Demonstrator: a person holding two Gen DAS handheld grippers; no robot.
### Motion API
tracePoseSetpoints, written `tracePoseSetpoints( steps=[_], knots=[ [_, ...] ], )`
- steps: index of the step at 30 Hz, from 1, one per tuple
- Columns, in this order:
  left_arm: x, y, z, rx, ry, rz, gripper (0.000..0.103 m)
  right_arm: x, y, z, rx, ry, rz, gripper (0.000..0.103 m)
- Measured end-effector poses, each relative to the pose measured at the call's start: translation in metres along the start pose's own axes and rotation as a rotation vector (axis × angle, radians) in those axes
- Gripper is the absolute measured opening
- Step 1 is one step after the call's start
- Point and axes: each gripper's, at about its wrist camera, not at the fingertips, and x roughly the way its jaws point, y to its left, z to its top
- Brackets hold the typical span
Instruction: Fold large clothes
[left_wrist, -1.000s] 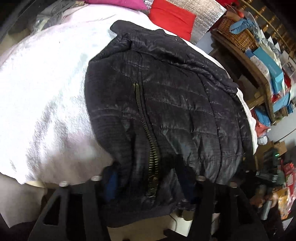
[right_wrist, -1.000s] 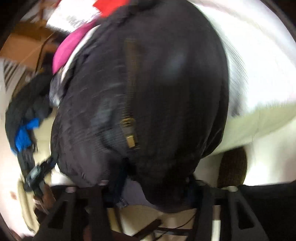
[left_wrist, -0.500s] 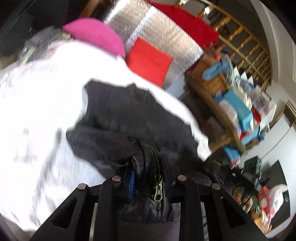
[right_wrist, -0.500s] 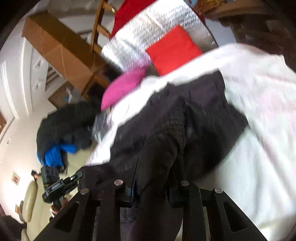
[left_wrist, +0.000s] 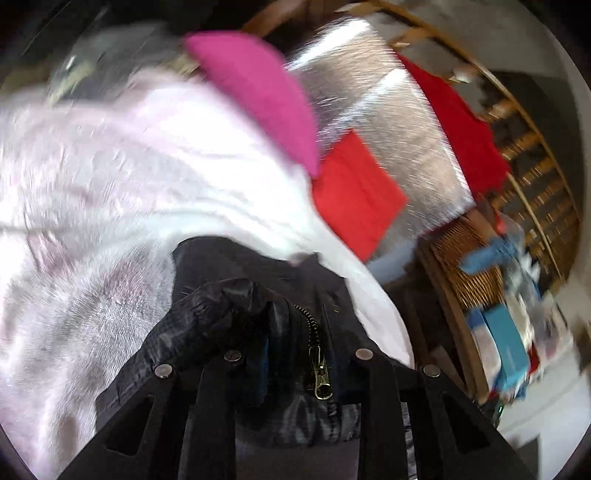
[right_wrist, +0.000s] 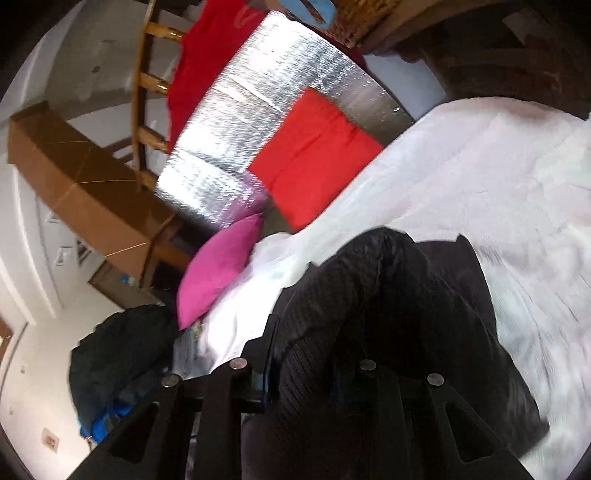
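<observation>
A black quilted jacket (left_wrist: 229, 314) with a brass zipper (left_wrist: 319, 373) lies on a white fleece blanket (left_wrist: 110, 192). My left gripper (left_wrist: 295, 362) is shut on the jacket's hem by the zipper, with fabric bunched between the fingers. My right gripper (right_wrist: 303, 369) is shut on another bunch of the same jacket (right_wrist: 369, 302), which drapes over its fingers above the white blanket (right_wrist: 498, 177). Both views are motion-blurred.
A pink pillow (left_wrist: 258, 92), a red cushion (left_wrist: 354, 192) and a silver foil panel (left_wrist: 399, 122) stand at the blanket's far end. A wicker basket (left_wrist: 465, 266) and a cluttered shelf are on the right. A dark clothes pile (right_wrist: 118, 354) lies left of the bed.
Both grippers have carried the jacket's hem up and forward toward the pillows. The jacket, spread flat a second ago, is now folded over itself and bunched close to the fingers.
</observation>
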Motion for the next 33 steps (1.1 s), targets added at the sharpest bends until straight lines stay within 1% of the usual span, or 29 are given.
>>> tracePoseSetpoints(
  steps=[1, 3, 5, 6, 8, 9, 10, 11, 12, 13, 14, 15, 16, 18, 20, 22, 24, 26, 27, 29, 30, 31, 32, 33],
  knots=[
    [0.012, 0.007, 0.005, -0.021, 0.011, 0.015, 0.026, 0.014, -0.003, 0.005, 0.003, 0.002, -0.020, 0.026],
    [0.027, 0.012, 0.007, -0.018, 0.020, 0.057, 0.028, 0.036, -0.013, 0.012, 0.033, 0.015, -0.041, 0.026],
    [0.045, 0.017, 0.007, -0.019, 0.036, 0.100, 0.031, 0.060, -0.026, 0.013, 0.049, 0.034, -0.076, 0.026],
    [0.050, 0.017, 0.007, -0.020, 0.043, 0.113, 0.034, 0.064, -0.031, 0.014, 0.061, 0.043, -0.084, 0.026],
    [0.057, 0.021, 0.007, -0.034, 0.060, 0.116, 0.037, 0.073, -0.044, 0.015, 0.112, 0.085, -0.069, 0.026],
    [0.057, 0.021, 0.007, -0.040, 0.064, 0.110, 0.039, 0.072, -0.047, 0.018, 0.141, 0.094, -0.045, 0.030],
    [0.055, 0.021, 0.007, -0.048, 0.071, 0.101, 0.043, 0.069, -0.052, 0.019, 0.163, 0.104, -0.022, 0.033],
    [0.054, 0.021, 0.008, -0.059, 0.077, 0.091, 0.048, 0.066, -0.055, 0.021, 0.188, 0.117, 0.006, 0.044],
    [0.050, 0.020, 0.008, -0.071, 0.082, 0.079, 0.057, 0.061, -0.058, 0.024, 0.216, 0.126, 0.035, 0.069],
    [0.043, 0.018, 0.006, -0.080, 0.083, 0.071, 0.066, 0.053, -0.060, 0.026, 0.242, 0.123, 0.058, 0.077],
    [0.036, 0.016, 0.006, -0.083, 0.082, 0.068, 0.070, 0.042, -0.060, 0.028, 0.257, 0.109, 0.075, 0.079],
    [0.023, 0.018, 0.006, -0.082, 0.083, 0.067, 0.079, 0.037, -0.059, 0.029, 0.254, 0.108, 0.081, 0.079],
    [0.015, 0.016, 0.004, -0.078, 0.081, 0.058, 0.083, 0.030, -0.055, 0.029, 0.239, 0.125, 0.086, 0.079],
    [0.000, 0.010, 0.001, -0.065, 0.079, 0.018, 0.083, 0.022, -0.051, 0.026, 0.220, 0.167, 0.098, 0.079],
    [-0.012, 0.008, -0.005, -0.042, 0.104, 0.003, 0.083, 0.014, -0.052, 0.016, 0.228, 0.234, 0.120, 0.079],
    [-0.019, 0.012, -0.012, -0.034, 0.128, -0.003, 0.083, 0.011, -0.051, 0.007, 0.237, 0.258, 0.148, 0.079],
    [-0.023, 0.016, -0.021, -0.044, 0.154, 0.003, 0.083, 0.011, -0.050, 0.000, 0.234, 0.258, 0.158, 0.079],
    [-0.024, 0.021, -0.028, -0.071, 0.184, -0.014, 0.083, 0.012, -0.048, -0.003, 0.236, 0.254, 0.160, 0.079],
    [-0.025, 0.023, -0.032, -0.086, 0.195, -0.034, 0.083, 0.016, -0.047, -0.004, 0.237, 0.257, 0.147, 0.079],
    [-0.025, 0.022, -0.036, -0.093, 0.209, -0.066, 0.083, 0.027, -0.047, -0.007, 0.227, 0.259, 0.062, 0.079],
    [-0.022, 0.019, -0.037, -0.082, 0.215, -0.076, 0.083, 0.034, -0.046, -0.008, 0.207, 0.254, 0.017, 0.079],
    [-0.021, 0.014, -0.039, -0.057, 0.221, -0.086, 0.082, 0.039, -0.046, -0.009, 0.194, 0.251, -0.005, 0.078],
    [-0.019, 0.011, -0.041, -0.043, 0.221, -0.089, 0.082, 0.044, -0.044, -0.009, 0.182, 0.250, -0.021, 0.071],
    [-0.016, 0.008, -0.042, -0.031, 0.218, -0.088, 0.079, 0.048, -0.042, -0.008, 0.167, 0.246, -0.021, 0.048]
  ],
)
